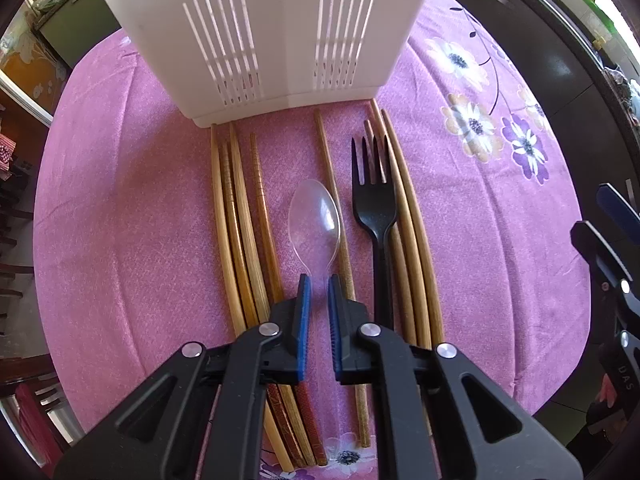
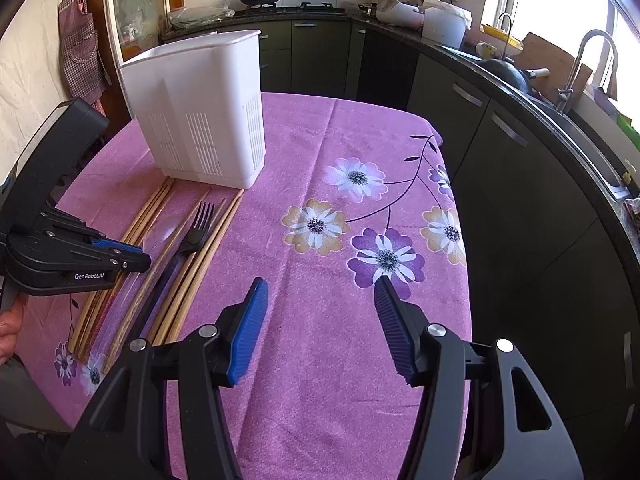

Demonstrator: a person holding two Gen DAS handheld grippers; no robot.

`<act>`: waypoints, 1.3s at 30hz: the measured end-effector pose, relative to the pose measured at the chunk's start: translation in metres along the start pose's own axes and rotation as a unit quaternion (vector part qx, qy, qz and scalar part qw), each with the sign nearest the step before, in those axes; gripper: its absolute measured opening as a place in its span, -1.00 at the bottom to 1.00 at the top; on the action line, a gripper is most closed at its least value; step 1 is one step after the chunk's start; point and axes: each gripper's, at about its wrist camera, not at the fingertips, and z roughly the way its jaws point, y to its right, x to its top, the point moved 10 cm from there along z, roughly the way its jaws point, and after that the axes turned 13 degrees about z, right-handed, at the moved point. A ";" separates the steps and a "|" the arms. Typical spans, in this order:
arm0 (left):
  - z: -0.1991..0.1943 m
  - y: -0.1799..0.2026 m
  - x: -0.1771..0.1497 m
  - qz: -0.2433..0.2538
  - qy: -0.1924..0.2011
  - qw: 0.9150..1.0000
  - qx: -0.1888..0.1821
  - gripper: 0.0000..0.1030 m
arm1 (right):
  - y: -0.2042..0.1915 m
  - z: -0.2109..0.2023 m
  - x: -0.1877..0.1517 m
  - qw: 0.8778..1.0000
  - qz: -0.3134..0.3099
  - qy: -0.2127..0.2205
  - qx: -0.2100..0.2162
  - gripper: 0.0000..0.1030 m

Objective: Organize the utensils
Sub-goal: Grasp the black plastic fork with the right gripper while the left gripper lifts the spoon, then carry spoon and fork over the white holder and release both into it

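A clear plastic spoon (image 1: 314, 222) lies on the pink cloth between wooden chopsticks (image 1: 240, 216) and a black plastic fork (image 1: 375, 196). More chopsticks (image 1: 412, 236) lie right of the fork. A white slotted utensil holder (image 1: 264, 36) stands just beyond their tips. My left gripper (image 1: 318, 280) has its blue pads narrowly apart on either side of the spoon's neck, just above the cloth. My right gripper (image 2: 320, 284) is wide open and empty over bare cloth, right of the utensils. The left gripper (image 2: 136, 256), fork (image 2: 192, 236) and holder (image 2: 200, 108) show in the right wrist view.
The table carries a pink cloth (image 2: 340, 240) with flower prints. Dark kitchen cabinets (image 2: 500, 152) and a counter with a sink (image 2: 588, 80) run along the right. The table edge (image 2: 466, 280) falls off on the right side.
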 end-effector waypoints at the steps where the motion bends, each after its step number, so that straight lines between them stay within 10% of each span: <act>1: -0.005 -0.002 0.000 0.000 0.008 1.000 -0.007 -0.83 | -0.002 0.001 0.000 1.000 0.001 -0.005 0.004 -0.11; 9: -0.060 -0.030 -0.002 -0.001 0.083 0.996 0.020 -0.83 | -0.055 0.023 -0.006 0.991 0.012 -0.103 0.087 -0.42; 19: -0.089 -0.055 -0.026 -0.012 0.116 0.993 0.028 -0.83 | -0.112 0.069 -0.015 0.975 0.022 -0.202 0.091 -0.62; 39: -0.103 -0.072 -0.029 -0.011 0.137 0.990 0.037 -0.84 | -0.159 0.109 -0.009 0.967 0.040 -0.240 0.072 -0.78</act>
